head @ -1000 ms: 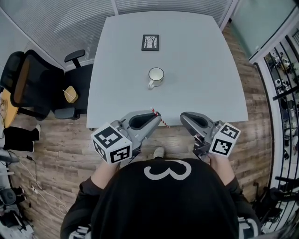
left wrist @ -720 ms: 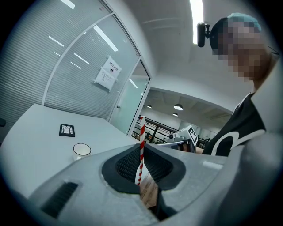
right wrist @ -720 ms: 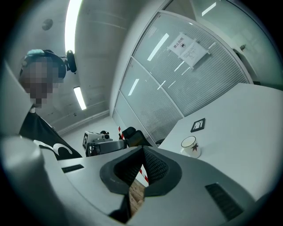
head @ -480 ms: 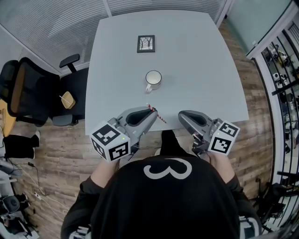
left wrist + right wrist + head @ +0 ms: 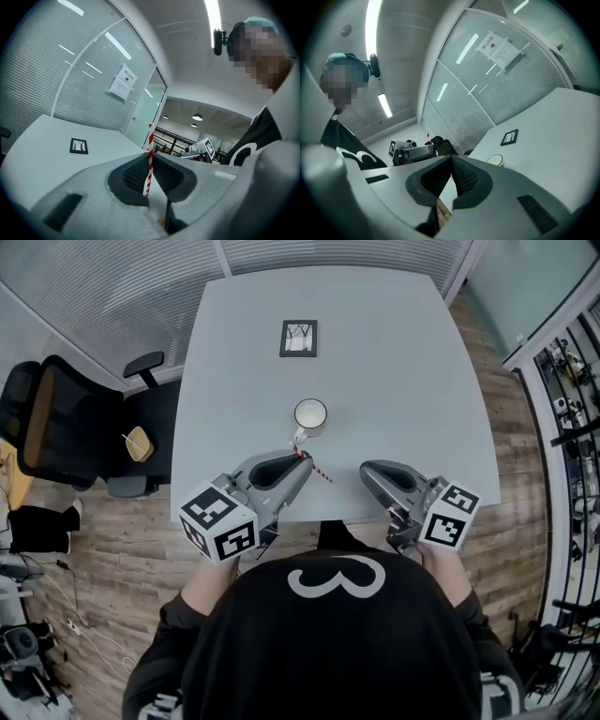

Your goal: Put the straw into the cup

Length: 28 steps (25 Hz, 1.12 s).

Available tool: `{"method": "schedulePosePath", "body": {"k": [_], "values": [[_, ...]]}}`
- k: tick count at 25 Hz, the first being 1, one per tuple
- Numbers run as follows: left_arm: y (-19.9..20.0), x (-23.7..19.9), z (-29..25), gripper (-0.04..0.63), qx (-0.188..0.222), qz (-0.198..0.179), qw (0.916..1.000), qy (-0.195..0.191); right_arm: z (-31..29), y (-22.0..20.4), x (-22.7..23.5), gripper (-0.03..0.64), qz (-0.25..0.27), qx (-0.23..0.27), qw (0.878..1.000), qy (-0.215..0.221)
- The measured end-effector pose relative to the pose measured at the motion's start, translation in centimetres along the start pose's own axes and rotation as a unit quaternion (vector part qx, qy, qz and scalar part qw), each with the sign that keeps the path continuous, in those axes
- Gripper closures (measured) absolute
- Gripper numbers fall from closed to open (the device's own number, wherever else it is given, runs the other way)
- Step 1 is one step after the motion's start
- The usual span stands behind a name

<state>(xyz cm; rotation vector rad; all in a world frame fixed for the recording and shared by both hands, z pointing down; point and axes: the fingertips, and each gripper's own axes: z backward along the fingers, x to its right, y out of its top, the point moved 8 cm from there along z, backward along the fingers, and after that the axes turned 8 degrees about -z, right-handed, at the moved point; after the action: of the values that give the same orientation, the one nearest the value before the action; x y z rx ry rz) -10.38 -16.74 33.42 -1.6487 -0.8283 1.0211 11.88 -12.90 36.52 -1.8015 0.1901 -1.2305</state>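
Left tongs (image 5: pixel 302 458) with straw (image 5: pixel 320 472) now nearer cup (image 5: pixel 310 415).

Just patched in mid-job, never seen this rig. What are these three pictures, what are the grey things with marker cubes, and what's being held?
No robot here: a person holds a grey two-jaw gripper in each hand. The head view looks down from the person's head; each gripper view looks along that gripper's own jaws. On the pale grey table are a white ceramic mug and a small black-framed picture. The left gripper is shut on a red-and-white striped straw; the right gripper is shut and empty.
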Motion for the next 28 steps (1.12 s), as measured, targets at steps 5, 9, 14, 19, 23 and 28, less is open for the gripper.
{"method": "schedulePosePath", "body": {"k": [5, 9, 14, 19, 23, 28], "values": [[1.0, -2.1, -1.6, 0.56, 0.012, 0.007, 0.9998, 0.015, -0.4, 1.6, 1.9, 0.602, -0.002, -0.004, 1.0, 0.002], [1.6, -3.8, -2.8, 0.56, 0.015, 0.012, 0.9994, 0.028, -0.8, 2.9, 3.2, 0.601, -0.003, -0.005, 1.0, -0.001], [2.5, -5.2, -4.2, 0.56, 0.019, 0.011, 0.9993, 0.032, -1.0, 4.3, 4.5, 0.603, -0.001, -0.003, 1.0, -0.003], [3.2, -6.7, -5.2, 0.56, 0.025, 0.014, 0.999, 0.035, -1.3, 5.1, 5.6, 0.601, -0.004, -0.003, 1.0, -0.009], [3.5, -7.8, -5.6, 0.56, 0.028, 0.015, 0.9986, 0.043, -1.7, 5.6, 6.3, 0.603, -0.006, -0.005, 1.0, -0.012], [3.2, -8.7, -6.0, 0.56, 0.027, 0.014, 0.9981, 0.054, -1.8, 5.7, 6.9, 0.602, -0.009, -0.006, 1.0, -0.015]]}}
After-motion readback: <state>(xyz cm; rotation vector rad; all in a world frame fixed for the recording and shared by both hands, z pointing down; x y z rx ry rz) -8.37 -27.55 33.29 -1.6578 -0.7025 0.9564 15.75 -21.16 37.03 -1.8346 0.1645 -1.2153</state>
